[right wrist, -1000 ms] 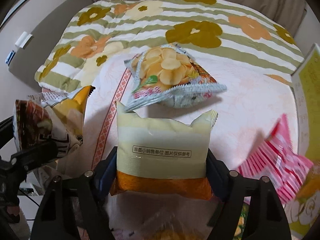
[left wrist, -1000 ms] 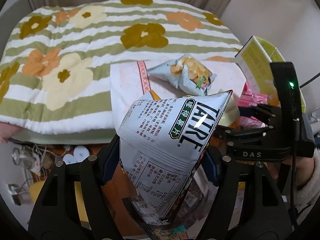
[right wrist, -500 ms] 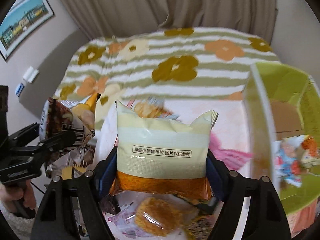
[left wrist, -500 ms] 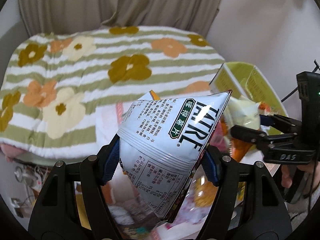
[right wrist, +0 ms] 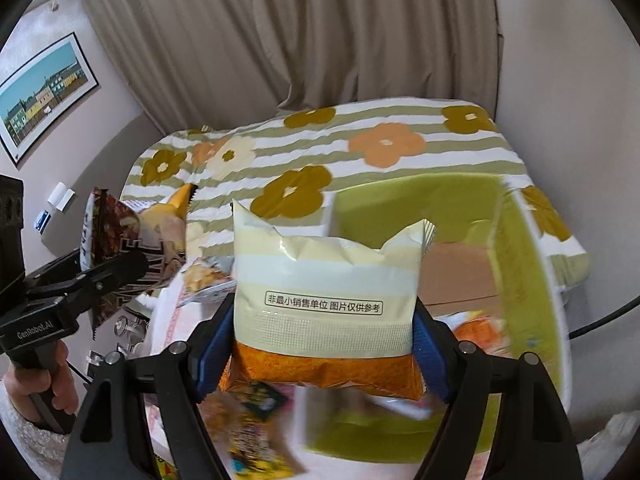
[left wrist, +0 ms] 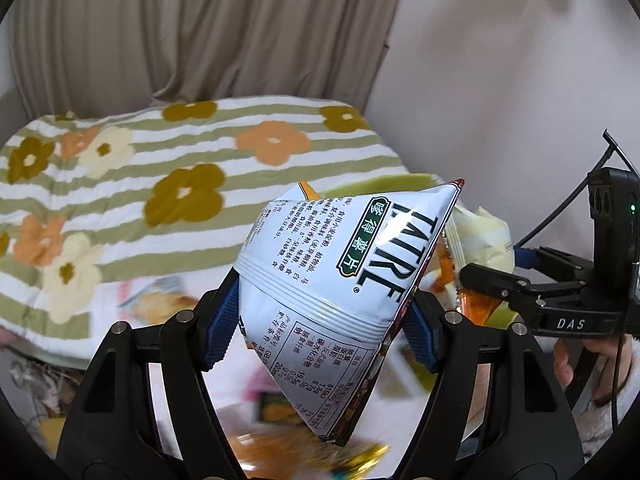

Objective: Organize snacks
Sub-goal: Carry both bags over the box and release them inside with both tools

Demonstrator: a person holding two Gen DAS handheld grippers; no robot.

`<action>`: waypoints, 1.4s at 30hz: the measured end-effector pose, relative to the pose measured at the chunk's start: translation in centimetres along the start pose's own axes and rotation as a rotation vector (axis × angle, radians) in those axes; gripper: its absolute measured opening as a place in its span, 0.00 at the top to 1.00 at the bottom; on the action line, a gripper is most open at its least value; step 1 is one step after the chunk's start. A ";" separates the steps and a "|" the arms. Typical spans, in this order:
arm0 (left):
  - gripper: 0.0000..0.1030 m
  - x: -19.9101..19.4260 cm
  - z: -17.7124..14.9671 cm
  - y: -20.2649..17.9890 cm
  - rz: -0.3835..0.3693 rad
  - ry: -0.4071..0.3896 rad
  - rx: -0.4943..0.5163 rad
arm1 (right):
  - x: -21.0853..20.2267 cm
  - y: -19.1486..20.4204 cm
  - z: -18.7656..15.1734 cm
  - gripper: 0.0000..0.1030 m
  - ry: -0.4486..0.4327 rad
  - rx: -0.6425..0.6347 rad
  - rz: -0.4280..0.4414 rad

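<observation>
My left gripper (left wrist: pixel 320 330) is shut on a white chip bag (left wrist: pixel 340 280) with dark lettering, held up in the air; the same bag (right wrist: pixel 120 248) shows at the left of the right wrist view. My right gripper (right wrist: pixel 324 354) is shut on a pale yellow and orange snack pack (right wrist: pixel 326 292), also lifted, and this pack (left wrist: pixel 476 248) peeks out behind the chip bag in the left wrist view. A green open box (right wrist: pixel 520 256) with a brown cardboard floor lies just behind and right of the yellow pack, with snacks blurred inside it.
A bed with a green-striped flowered quilt (left wrist: pixel 160 168) fills the background, with curtains (right wrist: pixel 320 40) behind. Another chip packet (left wrist: pixel 160 304) lies on a white cloth below. Several blurred snack wrappers (right wrist: pixel 256 424) lie underneath. A person's hand (right wrist: pixel 40 384) holds the left gripper's handle.
Both grippers have risen and swung right with their bags still gripped. The bed has dropped lower in view and the green box has come in front of the right gripper.
</observation>
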State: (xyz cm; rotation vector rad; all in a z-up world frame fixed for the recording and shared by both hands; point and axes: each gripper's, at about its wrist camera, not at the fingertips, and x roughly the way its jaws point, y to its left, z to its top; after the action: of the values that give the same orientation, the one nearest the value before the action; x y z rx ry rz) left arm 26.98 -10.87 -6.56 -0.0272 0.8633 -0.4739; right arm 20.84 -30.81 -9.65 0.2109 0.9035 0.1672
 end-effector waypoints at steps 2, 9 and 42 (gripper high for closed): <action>0.34 1.8 0.6 -2.5 -0.017 0.009 -0.011 | -0.5 -1.9 0.4 0.27 0.001 0.001 0.010; 0.34 8.0 1.8 -8.3 -0.012 0.091 0.001 | -1.0 -7.1 1.7 0.27 0.011 0.023 0.029; 0.10 15.1 0.8 -8.8 0.101 0.239 0.112 | 5.3 -12.8 4.0 0.25 0.121 0.142 0.011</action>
State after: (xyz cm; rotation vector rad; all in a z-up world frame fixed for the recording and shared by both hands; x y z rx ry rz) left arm 32.47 -25.08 -15.14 0.1784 1.0654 -0.4355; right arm 27.93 -42.39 -14.50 0.3411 1.0356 0.1271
